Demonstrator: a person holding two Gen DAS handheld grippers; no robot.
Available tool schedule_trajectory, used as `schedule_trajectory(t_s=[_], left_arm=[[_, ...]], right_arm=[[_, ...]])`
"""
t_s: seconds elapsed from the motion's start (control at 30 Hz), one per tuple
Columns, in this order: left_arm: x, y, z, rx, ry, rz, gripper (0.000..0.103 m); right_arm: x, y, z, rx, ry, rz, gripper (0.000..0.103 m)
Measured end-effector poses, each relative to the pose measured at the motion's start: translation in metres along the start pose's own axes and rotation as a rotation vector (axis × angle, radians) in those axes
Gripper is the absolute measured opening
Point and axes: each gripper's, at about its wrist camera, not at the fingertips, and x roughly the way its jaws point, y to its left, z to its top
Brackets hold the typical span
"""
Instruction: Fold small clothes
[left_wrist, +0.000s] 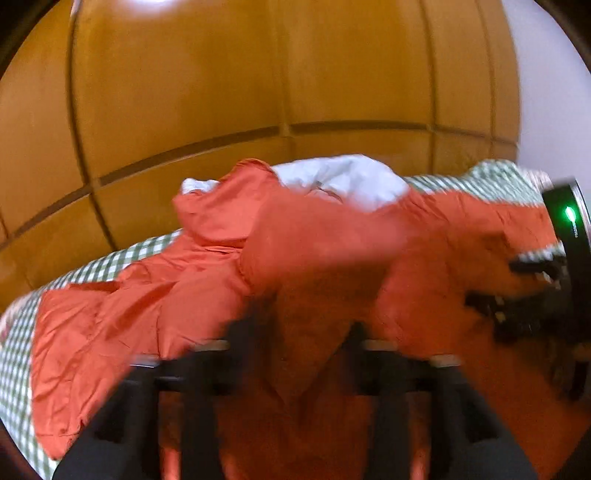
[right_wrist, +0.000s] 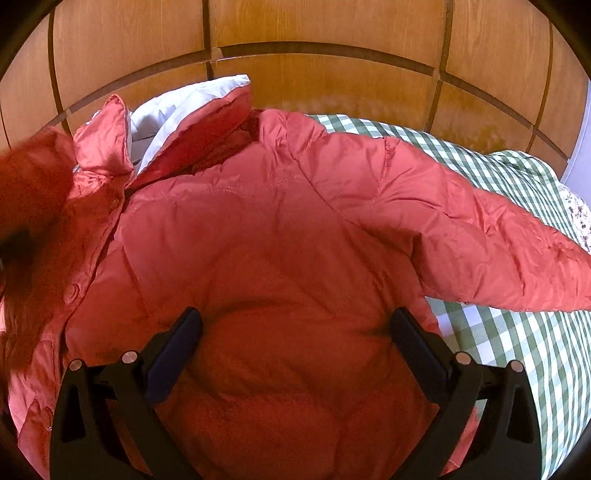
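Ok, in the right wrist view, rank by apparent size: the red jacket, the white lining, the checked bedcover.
1. Red jacket, fills most of the frame, though it lies nearest the camera.
2. Checked bedcover, only the part the jacket leaves uncovered.
3. White lining, a small patch at the collar.

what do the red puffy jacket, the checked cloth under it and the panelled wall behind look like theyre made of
Red quilted jacket: likely thin nylon or polyester shell over padding; slight sheen, fine crinkles, stitched puffed panels. Green-and-white checked cloth: matte woven fabric, probably cotton. Orange-brown panelled wall: wood or wood-look veneer, semi-gloss, with visible grain.
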Motion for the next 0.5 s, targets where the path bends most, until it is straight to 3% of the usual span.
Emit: schedule_trajectory(t_s=[0.03, 0.13, 0.27, 0.37, 0.43, 0.5], left_arm=[[-0.012, 0.003, -0.004, 0.002, -0.048, 0.022, 0.097], [-0.043, 0.015, -0.009, -0.045, -0.156, 0.002, 0.097], [-0.074, 0.050, -0.020, -0.171, -0.150, 0.101, 0.097], [-0.102, 0.093, -0.045, -0.346, -0.125, 0.148, 0.097], [-0.116, 0.115, -0.064, -0.461, -0.106, 0.183, 0.095], [-0.129, 0.136, -0.084, -0.572, -0.091, 0.226, 0.084]], right_arm=[[0.000, -0.001, 0.000, 0.002, -0.001, 0.004, 0.101], [-0.003, -0.003, 0.000, 0.014, -0.015, 0.020, 0.101], [-0.031, 0.001, 0.007, 0.007, -0.112, 0.031, 0.101], [-0.063, 0.020, 0.017, -0.017, -0.196, 0.158, 0.101], [-0.066, 0.039, 0.027, -0.022, -0.166, 0.311, 0.101], [-0.054, 0.062, 0.035, -0.011, -0.091, 0.466, 0.101]])
